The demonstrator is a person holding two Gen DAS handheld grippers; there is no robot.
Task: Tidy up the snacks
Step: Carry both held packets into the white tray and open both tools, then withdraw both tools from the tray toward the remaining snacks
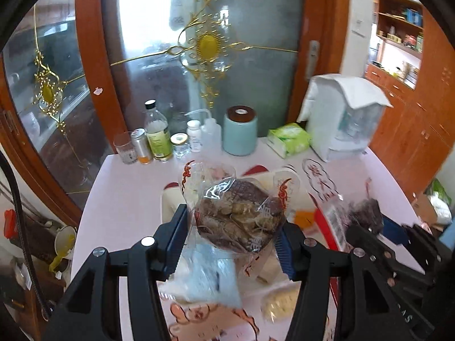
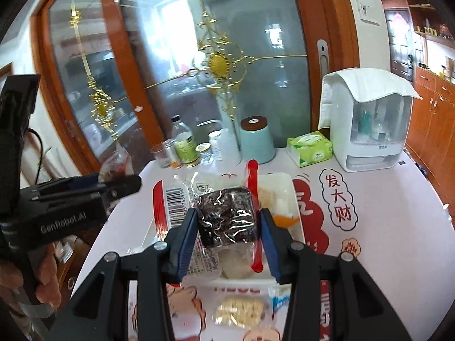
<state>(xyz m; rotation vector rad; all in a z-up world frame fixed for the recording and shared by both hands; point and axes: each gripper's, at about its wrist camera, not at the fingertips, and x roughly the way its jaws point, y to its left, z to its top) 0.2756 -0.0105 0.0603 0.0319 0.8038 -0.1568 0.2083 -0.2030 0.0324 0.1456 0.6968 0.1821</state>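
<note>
My left gripper (image 1: 231,236) is shut on a clear bag of brown pastry (image 1: 239,216) and holds it above the table. My right gripper (image 2: 229,233) is shut on a dark rice cake in a clear wrapper (image 2: 227,216), above a white tray (image 2: 280,183) that holds other snacks. The right gripper also shows at the right in the left wrist view (image 1: 381,227). The left gripper also shows at the left in the right wrist view (image 2: 113,184). A pale biscuit pack (image 2: 241,314) lies on the table near me; it also shows in the left wrist view (image 1: 280,302).
At the table's far edge stand a glass (image 1: 126,149), bottles and jars (image 1: 157,133), a teal canister (image 1: 240,130), a green tissue pack (image 1: 288,139) and a white dispenser under a cloth (image 1: 345,113). A glass door (image 1: 199,42) is behind. The tablecloth (image 2: 398,227) has red print.
</note>
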